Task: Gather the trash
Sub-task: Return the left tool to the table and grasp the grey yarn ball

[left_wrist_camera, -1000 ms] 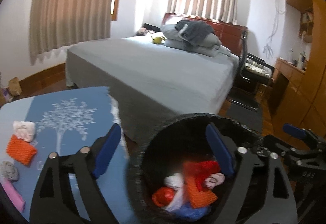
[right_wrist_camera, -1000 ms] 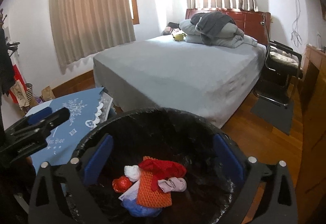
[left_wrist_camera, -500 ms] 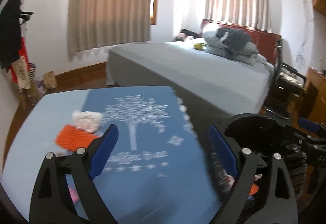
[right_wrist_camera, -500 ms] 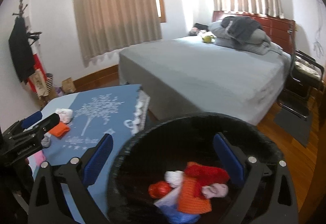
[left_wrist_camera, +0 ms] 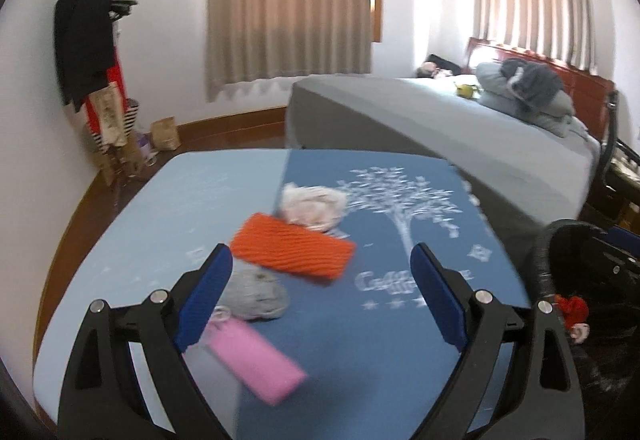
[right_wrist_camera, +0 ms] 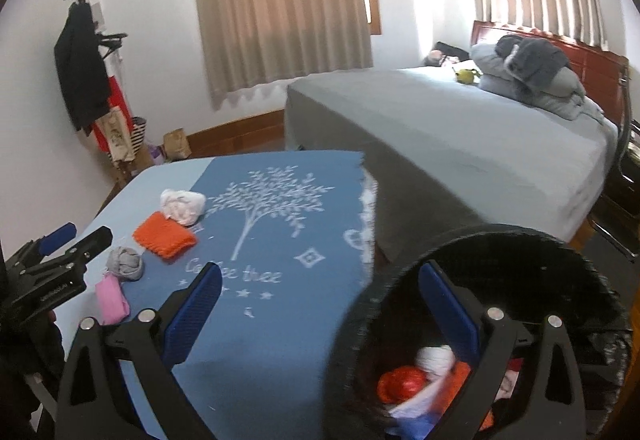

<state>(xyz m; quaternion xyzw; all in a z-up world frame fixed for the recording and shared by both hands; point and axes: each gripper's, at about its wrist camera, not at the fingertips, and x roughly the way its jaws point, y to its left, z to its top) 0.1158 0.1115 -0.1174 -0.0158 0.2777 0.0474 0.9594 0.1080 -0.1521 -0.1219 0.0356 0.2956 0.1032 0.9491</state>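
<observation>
On the blue tablecloth point(left_wrist_camera: 400, 320) lie an orange knitted piece point(left_wrist_camera: 294, 252), a white crumpled wad point(left_wrist_camera: 314, 204), a grey wad point(left_wrist_camera: 256, 294) and a pink piece point(left_wrist_camera: 256, 364). My left gripper point(left_wrist_camera: 322, 296) hangs open just above and in front of them, nothing between its fingers. My right gripper point(right_wrist_camera: 320, 314) is open too, straddling the rim of the black lined bin point(right_wrist_camera: 500, 252). Several scraps, red point(right_wrist_camera: 402, 380), white and blue, lie inside the bin. The left gripper point(right_wrist_camera: 52, 260) also shows at the left edge of the right wrist view.
A grey bed point(right_wrist_camera: 460, 136) with folded bedding point(right_wrist_camera: 528, 72) stands behind the table. A coat stand point(left_wrist_camera: 92, 48) with bags is in the left corner. A black chair point(right_wrist_camera: 624, 176) sits at the far right. The bin point(left_wrist_camera: 580, 280) is right of the table.
Both grippers have swung left, away from over the bin toward the table. The trash pieces on the cloth now lie in front of my left gripper; the bin has slid to the right.
</observation>
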